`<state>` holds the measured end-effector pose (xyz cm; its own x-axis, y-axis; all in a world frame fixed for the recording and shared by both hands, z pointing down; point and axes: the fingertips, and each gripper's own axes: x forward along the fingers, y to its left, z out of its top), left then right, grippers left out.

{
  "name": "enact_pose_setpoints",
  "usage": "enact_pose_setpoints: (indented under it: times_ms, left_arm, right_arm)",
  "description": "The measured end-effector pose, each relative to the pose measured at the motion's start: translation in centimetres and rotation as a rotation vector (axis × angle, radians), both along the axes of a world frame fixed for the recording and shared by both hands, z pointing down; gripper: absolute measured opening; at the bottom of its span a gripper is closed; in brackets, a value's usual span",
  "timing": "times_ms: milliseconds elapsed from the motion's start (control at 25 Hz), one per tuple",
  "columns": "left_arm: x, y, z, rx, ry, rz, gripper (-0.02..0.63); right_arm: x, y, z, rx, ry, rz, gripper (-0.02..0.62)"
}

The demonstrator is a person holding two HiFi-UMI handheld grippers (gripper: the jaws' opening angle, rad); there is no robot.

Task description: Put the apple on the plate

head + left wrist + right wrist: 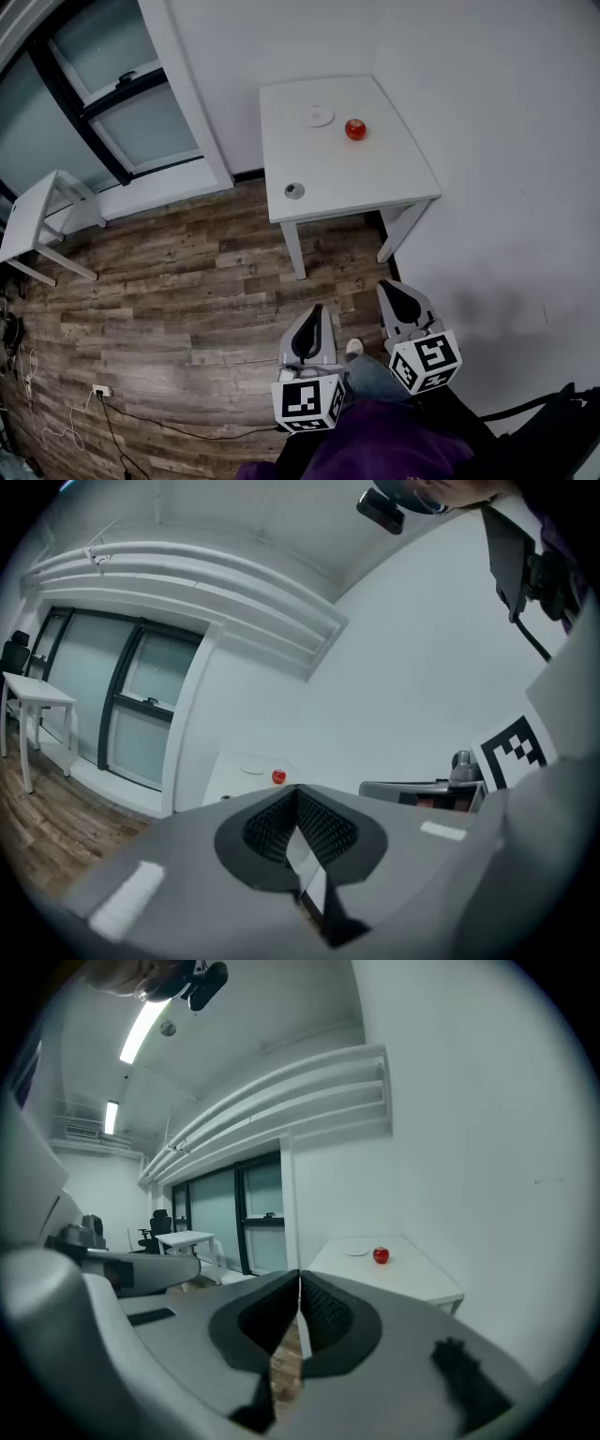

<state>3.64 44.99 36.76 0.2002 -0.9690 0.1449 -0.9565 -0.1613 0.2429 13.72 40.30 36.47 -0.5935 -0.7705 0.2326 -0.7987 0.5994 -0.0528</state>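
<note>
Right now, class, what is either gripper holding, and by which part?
Nothing: left gripper and right gripper are shut, empty; the apple sits on the table.

A white bench (394,178) stands in the corner against two pale walls. On it a red apple (354,129) sits just beside a small white plate (318,116), apart from it, and a small round grey thing (294,190) lies near the front left edge. Well short of the bench, over the wooden floor (187,291), the left gripper (315,312) and right gripper (385,288) point towards it, each jaw pair drawn together and empty. A second white table (37,220) stands far left.
</note>
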Motion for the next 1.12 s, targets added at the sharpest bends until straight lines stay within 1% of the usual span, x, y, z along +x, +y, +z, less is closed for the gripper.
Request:
enact_pose_setpoints:
  times_ms: [200, 440, 880, 1120]
  left_arm:
    - [-0.1, -2.2, 0.0, 0.004, -0.001, -0.012, 0.008]
    - [-0.3, -6.4, -0.4, 0.01, -0.011, -0.027, 0.008]
    - [0.9, -13.4, -0.8, 0.0, -0.025, -0.057, 0.008]
    - [2.2, -15.6, -0.4, -0.003, -0.031, -0.069, 0.008]
  right_arm:
    - [0.1, -2.8, -0.2, 0.015, -0.002, 0.006, 0.011]
    - [0.1, -7.4, -0.7, 0.022, -0.008, 0.0, 0.011]
    - [1.5, -14.7, -0.5, 0.005, -0.017, -0.024, 0.012]
    - [2.7, -17.0, 0.0, -0.002, -0.012, -0.039, 0.012]
